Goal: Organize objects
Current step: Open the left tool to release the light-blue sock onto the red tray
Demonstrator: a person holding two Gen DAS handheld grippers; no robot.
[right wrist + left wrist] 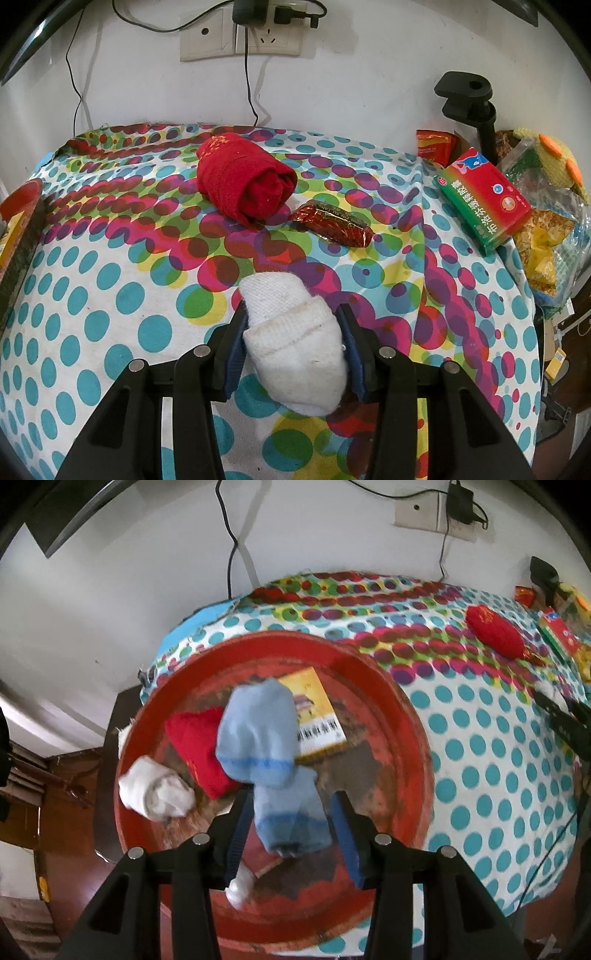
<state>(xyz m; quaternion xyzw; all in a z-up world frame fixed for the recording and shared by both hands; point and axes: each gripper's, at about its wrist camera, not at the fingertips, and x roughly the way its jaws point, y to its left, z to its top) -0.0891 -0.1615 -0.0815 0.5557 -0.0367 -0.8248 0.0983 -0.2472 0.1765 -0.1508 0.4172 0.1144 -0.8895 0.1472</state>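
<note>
Over the round red tray with its worn, flaking floor, the left gripper hangs with its jaws standing apart, and a pale blue folded sock with darker blue bands sits between and ahead of them. It looks blurred, and neither pad seems to press on it, so I take it as let go and dropping into the tray. A rolled white sock, a folded red cloth and a yellow printed box already lie there.

The right gripper is closed on a second rolled white knit sock, both blue pads squeezing its sides, just above the spotted tablecloth. A rolled red towel, a shiny red foil packet and a green and red carton remain out on the cloth.

So the sorting is midway, by my reckoning. Next the left tongs should draw clear, and the right should carry its sock across to the tray, which is off at the left edge of its view.
</note>
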